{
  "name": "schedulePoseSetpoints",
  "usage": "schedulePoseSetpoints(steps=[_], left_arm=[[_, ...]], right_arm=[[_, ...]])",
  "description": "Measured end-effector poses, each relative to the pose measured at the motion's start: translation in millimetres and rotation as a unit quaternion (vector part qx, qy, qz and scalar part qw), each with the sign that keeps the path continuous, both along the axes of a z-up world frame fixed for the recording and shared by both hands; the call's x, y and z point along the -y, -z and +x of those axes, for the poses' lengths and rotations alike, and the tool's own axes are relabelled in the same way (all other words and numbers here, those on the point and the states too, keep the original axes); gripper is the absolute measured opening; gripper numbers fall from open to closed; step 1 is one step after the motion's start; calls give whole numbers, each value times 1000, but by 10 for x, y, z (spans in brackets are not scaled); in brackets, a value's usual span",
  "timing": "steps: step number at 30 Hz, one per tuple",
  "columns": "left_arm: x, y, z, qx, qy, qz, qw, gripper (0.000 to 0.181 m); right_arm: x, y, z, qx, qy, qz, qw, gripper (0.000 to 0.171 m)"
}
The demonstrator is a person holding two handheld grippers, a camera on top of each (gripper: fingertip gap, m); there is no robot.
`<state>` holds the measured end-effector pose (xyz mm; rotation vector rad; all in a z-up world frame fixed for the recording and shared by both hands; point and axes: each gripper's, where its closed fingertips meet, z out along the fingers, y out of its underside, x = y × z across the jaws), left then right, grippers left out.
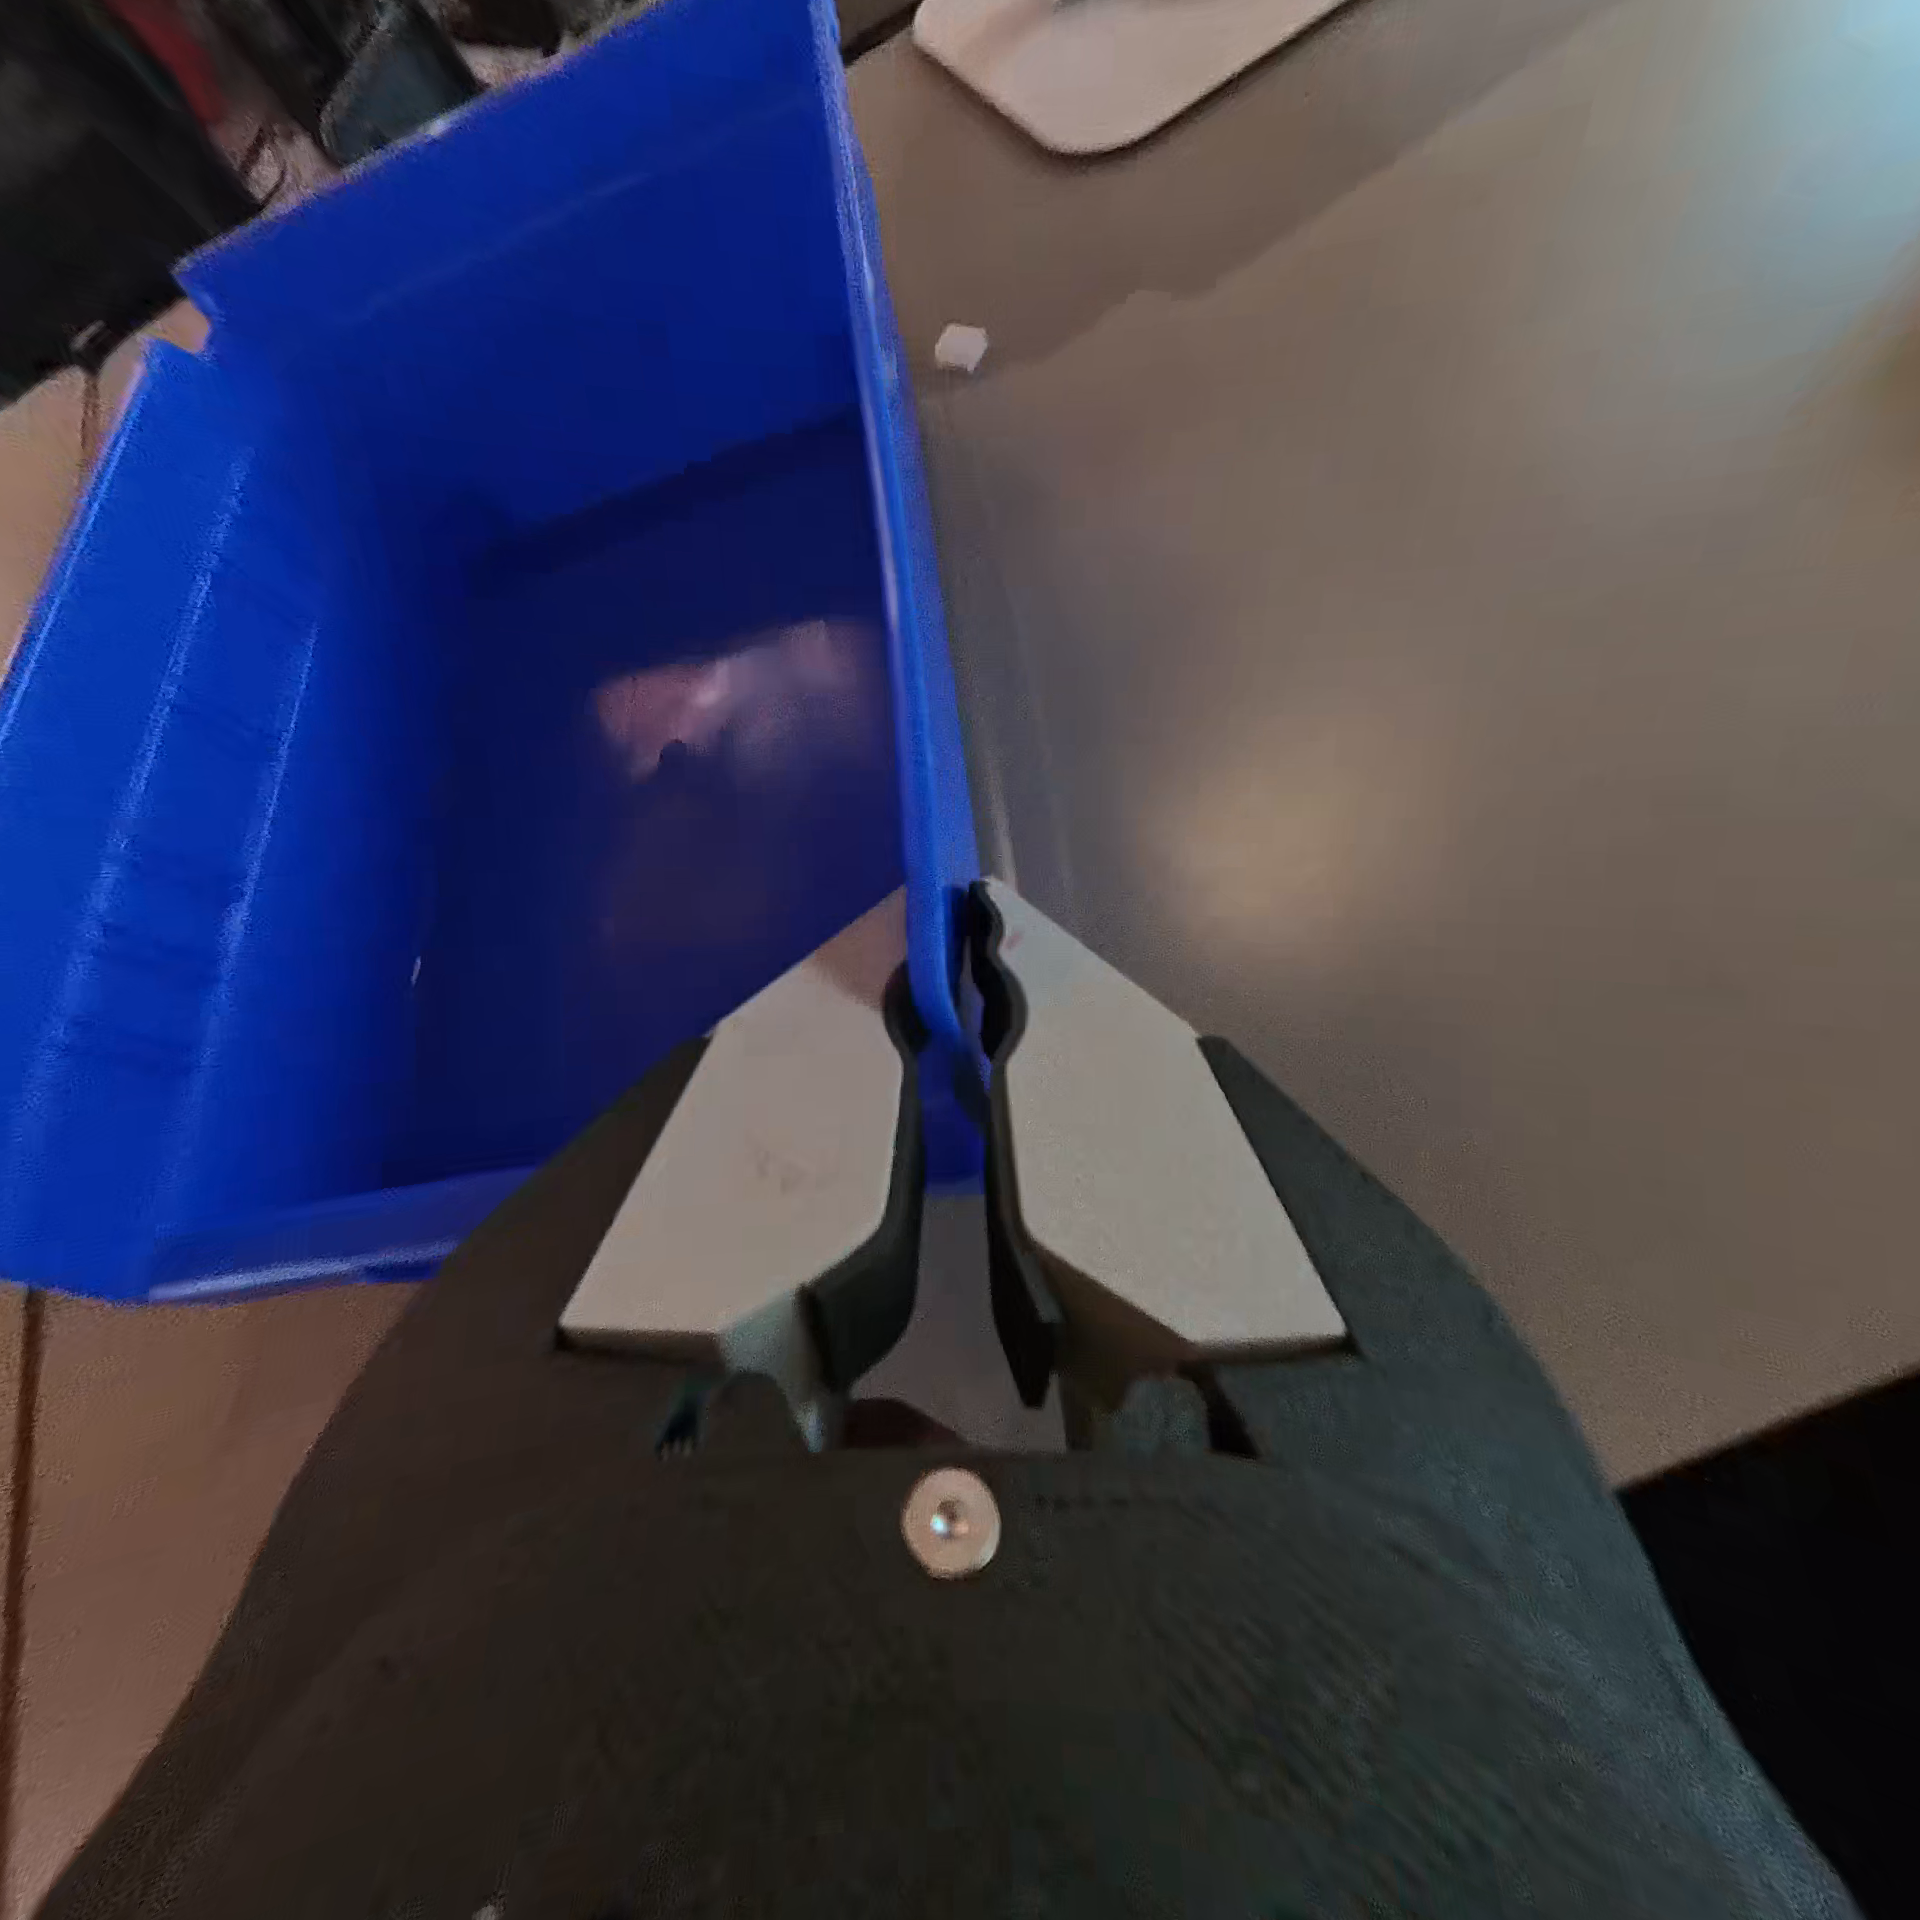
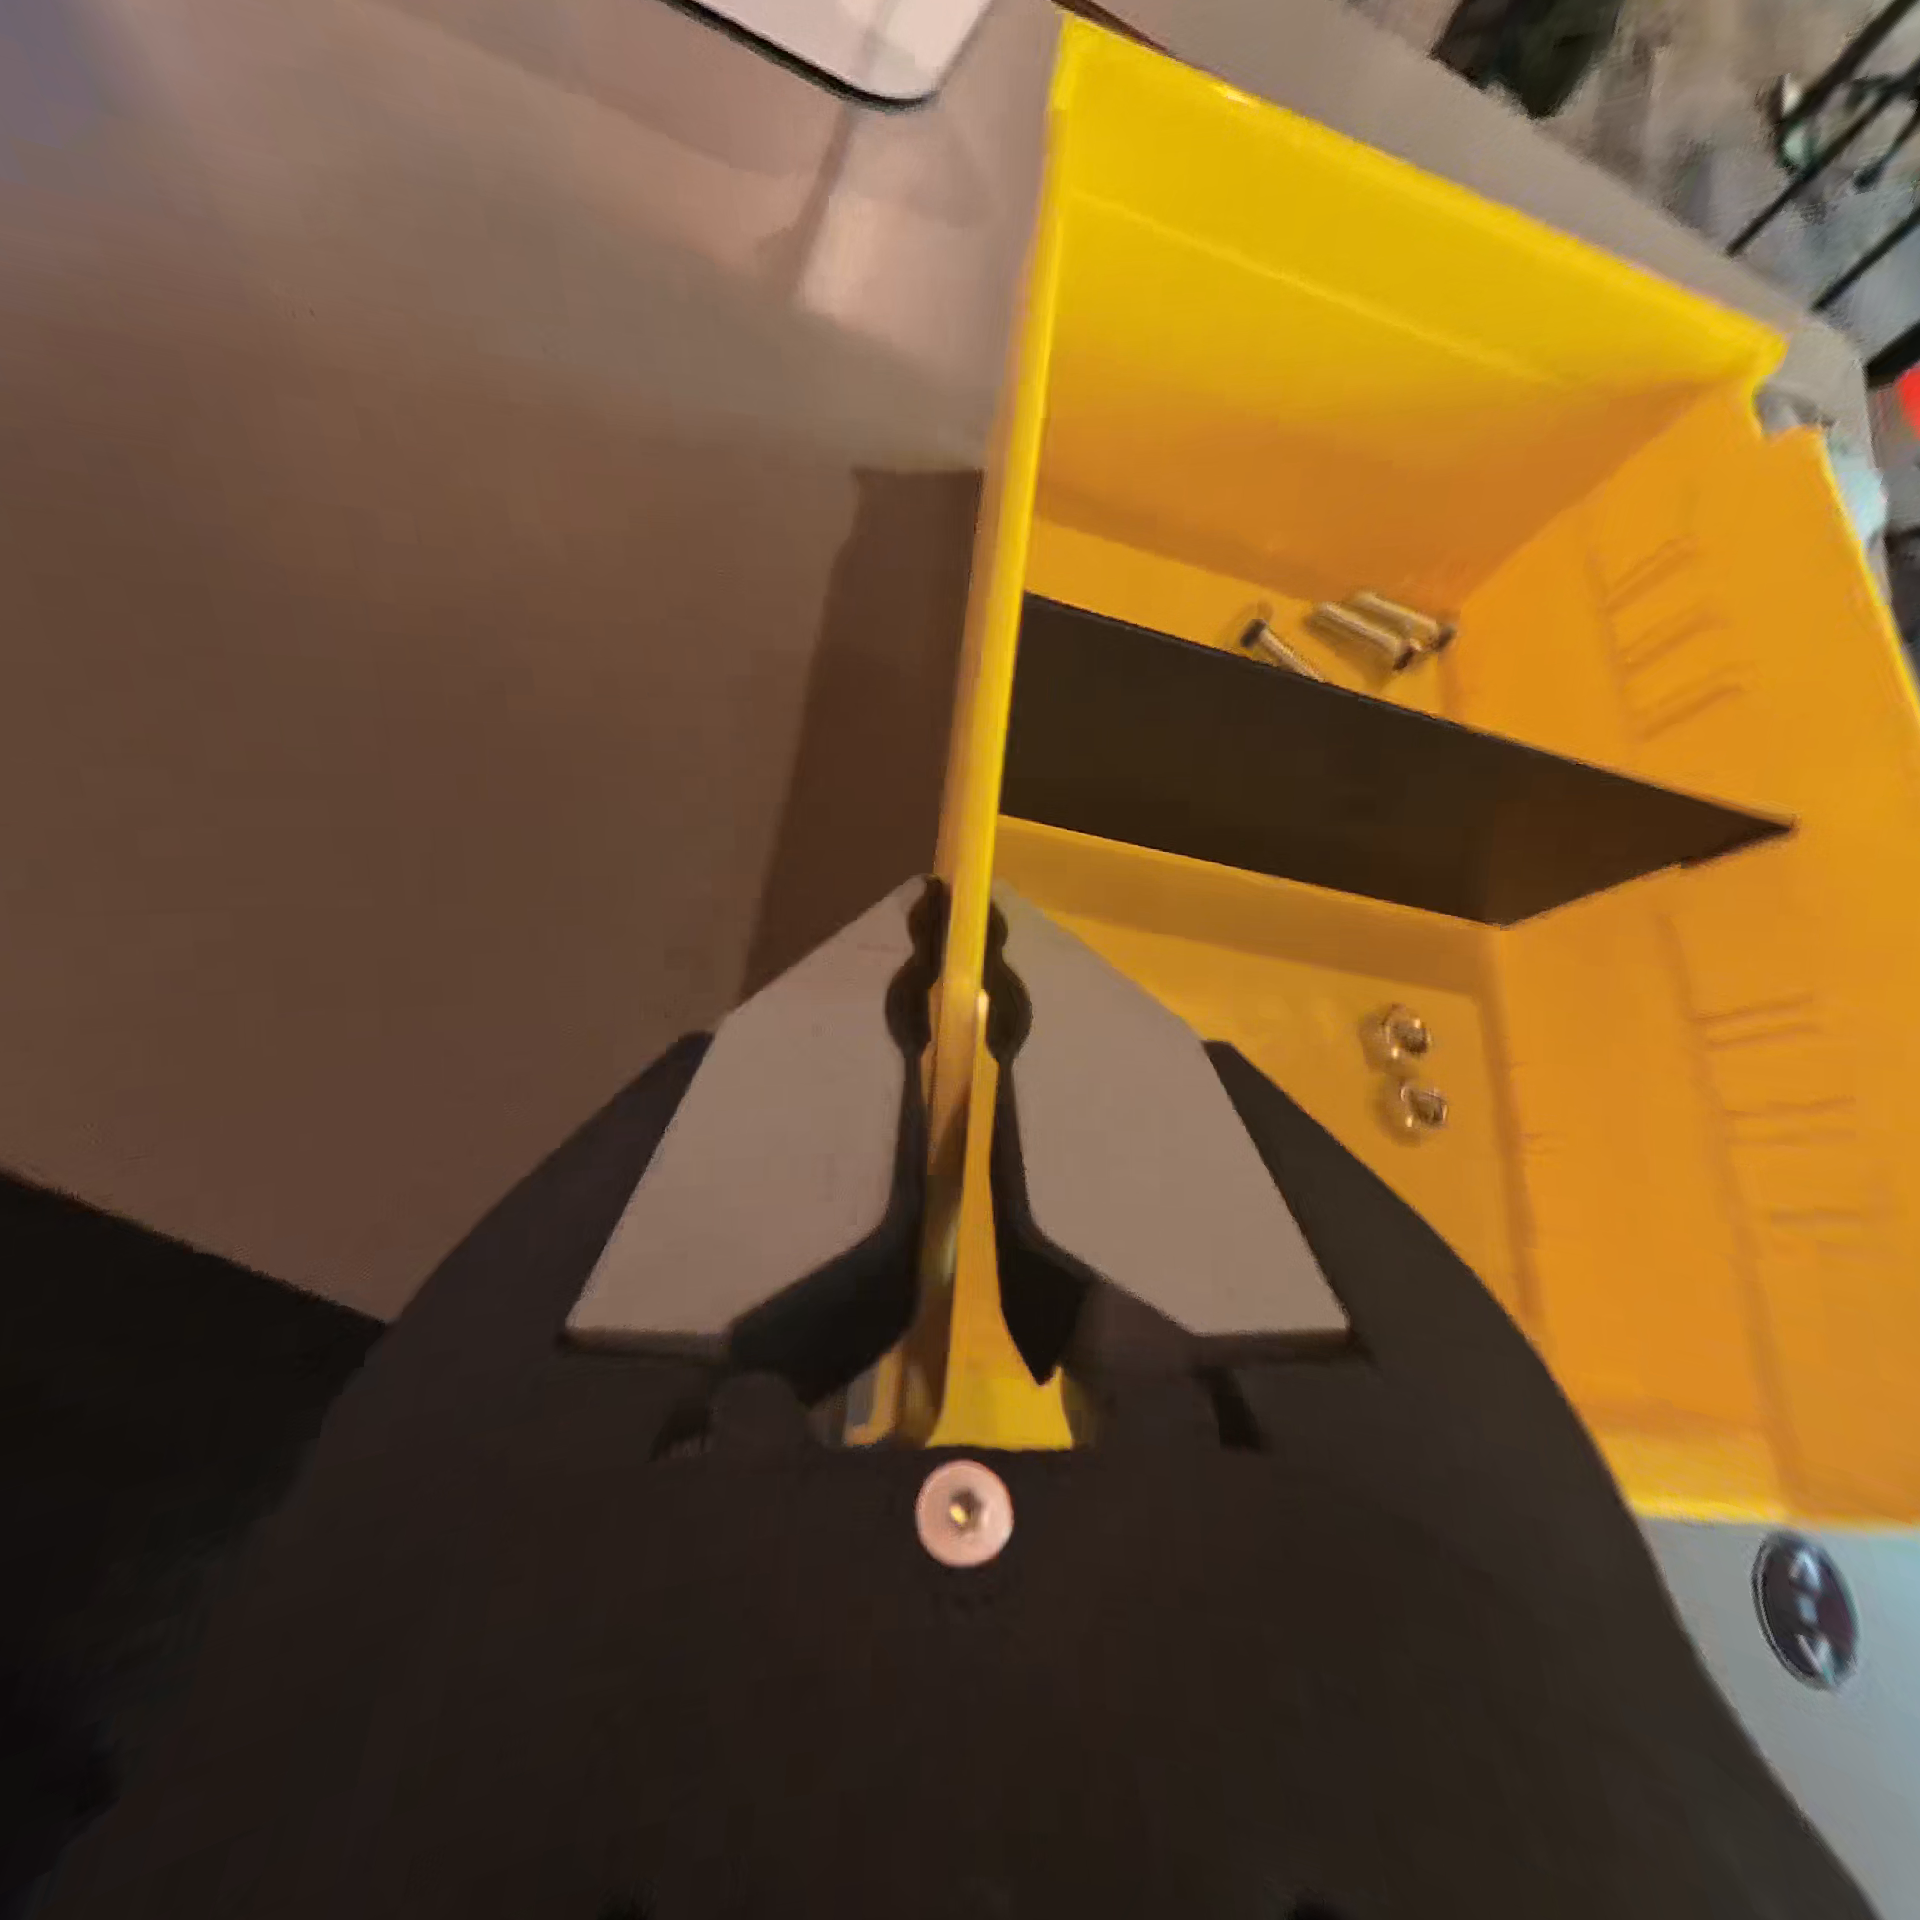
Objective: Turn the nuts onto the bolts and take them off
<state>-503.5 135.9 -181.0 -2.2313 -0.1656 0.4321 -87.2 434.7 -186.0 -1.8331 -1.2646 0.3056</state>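
My left gripper (image 1: 951, 935) is shut on the right side wall of a blue plastic bin (image 1: 312, 727); the wall runs between its jaws. The bin's inside is blurred and I see no parts in it. My right gripper (image 2: 961, 935) is shut on the left side wall of a yellow bin (image 2: 1558, 1039). A black divider (image 2: 1351, 769) splits the yellow bin. Several silver bolts (image 2: 1340, 634) lie in the far compartment. Two nuts (image 2: 1403, 1070) lie in the near compartment, right of my right gripper.
Both bins rest on a brown tabletop (image 1: 1455, 727). A small white scrap (image 1: 958, 345) lies on it right of the blue bin. A pale flat rounded object (image 1: 1091, 73) sits at the far edge. A dark round sticker (image 2: 1808, 1621) is near the yellow bin's front. About 50 cm separates my left fingertips from my right.
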Motion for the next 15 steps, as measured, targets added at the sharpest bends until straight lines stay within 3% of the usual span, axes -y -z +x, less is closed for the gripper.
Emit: schedulePoseSetpoints(steps=[6, 15], left_arm=[[207, -693, -102, -6, 7, 95, 995, 4], [543, -1607, -37, -47, 19, 146, 988, 5]], right_arm=[[606, 23, -593, 39, -4, -17, 999, 8], [2173, 11, -2111, -1, -68, -72, 995, 27]])
